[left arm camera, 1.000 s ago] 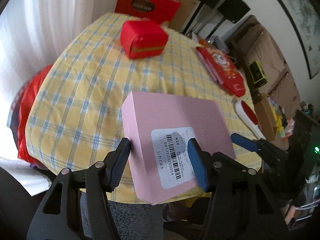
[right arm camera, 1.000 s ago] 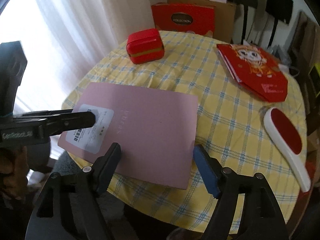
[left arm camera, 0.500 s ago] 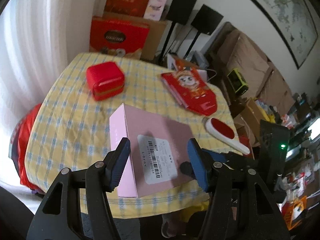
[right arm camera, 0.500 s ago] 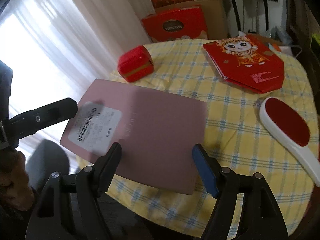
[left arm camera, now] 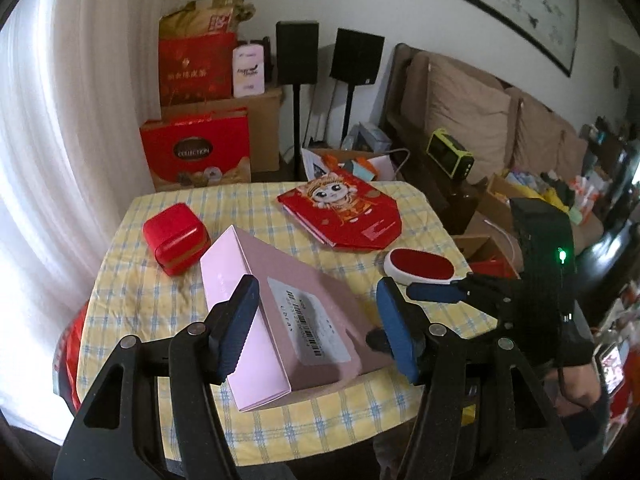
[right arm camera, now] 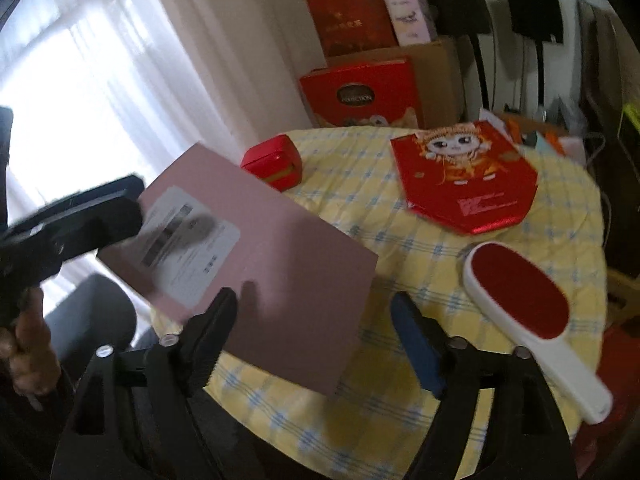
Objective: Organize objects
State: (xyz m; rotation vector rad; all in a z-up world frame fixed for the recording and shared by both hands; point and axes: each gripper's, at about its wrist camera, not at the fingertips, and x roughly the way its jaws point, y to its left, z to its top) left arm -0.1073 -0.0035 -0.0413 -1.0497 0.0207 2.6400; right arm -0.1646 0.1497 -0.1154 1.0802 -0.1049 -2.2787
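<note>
A flat pink box (left arm camera: 304, 280) with a white barcode label sits tilted over the yellow checked table (left arm camera: 132, 300). My left gripper (left arm camera: 316, 292) is shut on its labelled near end, which is raised. In the right wrist view its black finger (right arm camera: 92, 216) lies at that label. My right gripper (right arm camera: 314, 304) has its jaws opening; the pink box (right arm camera: 280, 264) edge lies between them, and the right pad stands clear of it over the cloth. Also on the table are a small red case (left arm camera: 176, 238), a red cartoon bag (left arm camera: 344, 216) and a red-and-white lint brush (left arm camera: 420, 268).
Red gift boxes (left arm camera: 196, 152) and a cardboard carton stand behind the table, beside two black speakers on stands (left arm camera: 298, 52). A sofa with cushions (left arm camera: 464, 108) runs along the right. White curtains (left arm camera: 52, 140) hang on the left. A person's hand (right arm camera: 28, 344) holds the left gripper.
The left gripper rose and rolled level, taking the pink box's labelled end up so the box tilts. The right gripper drew back a little and its jaws widened.
</note>
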